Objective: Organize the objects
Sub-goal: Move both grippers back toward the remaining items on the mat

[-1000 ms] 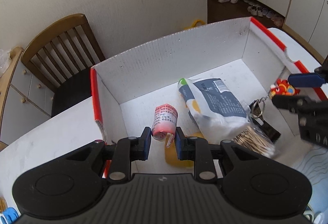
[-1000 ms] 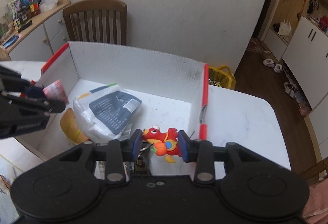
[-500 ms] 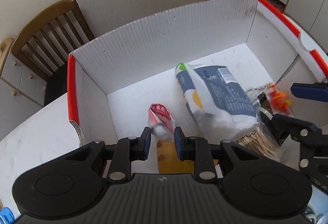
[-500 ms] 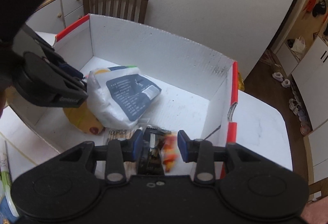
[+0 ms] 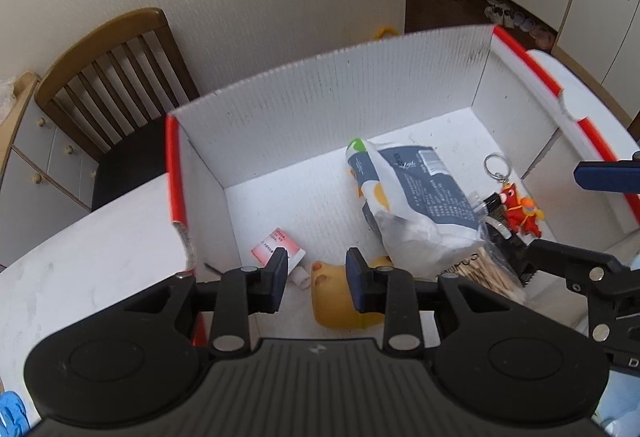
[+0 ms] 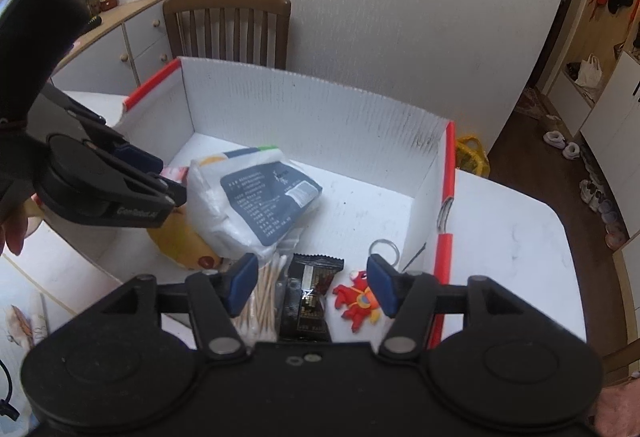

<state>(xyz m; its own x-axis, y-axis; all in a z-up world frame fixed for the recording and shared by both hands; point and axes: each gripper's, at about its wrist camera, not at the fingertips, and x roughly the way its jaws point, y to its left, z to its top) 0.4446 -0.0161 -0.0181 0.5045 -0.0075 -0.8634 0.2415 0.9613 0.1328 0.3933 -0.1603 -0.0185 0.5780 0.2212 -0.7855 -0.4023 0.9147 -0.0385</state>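
Observation:
A white box with red edges (image 5: 340,109) (image 6: 320,117) stands on the table. On its floor near the left wall lies a pink-and-white tube (image 5: 276,249), free of my left gripper (image 5: 316,269), whose jaws are opening just above it with nothing pressed between them. A red toy keychain (image 6: 358,301) (image 5: 520,213) rests on the floor beside a black packet (image 6: 306,293) and a bundle of cotton swabs (image 6: 262,305). My right gripper (image 6: 312,281) hangs over these; its jaws are opening wide and touch none of them.
A white-and-blue bag (image 5: 416,205) and a yellow soft toy (image 5: 340,297) fill the middle of the box. A wooden chair (image 5: 108,77) stands behind it. A cabinet (image 6: 132,41) lines the left wall. A hand (image 6: 12,233) holds the left gripper.
The left gripper dipped into the box and let go of the pink tube, which now lies on the floor. The right gripper released the red keychain, and both jaws have widened.

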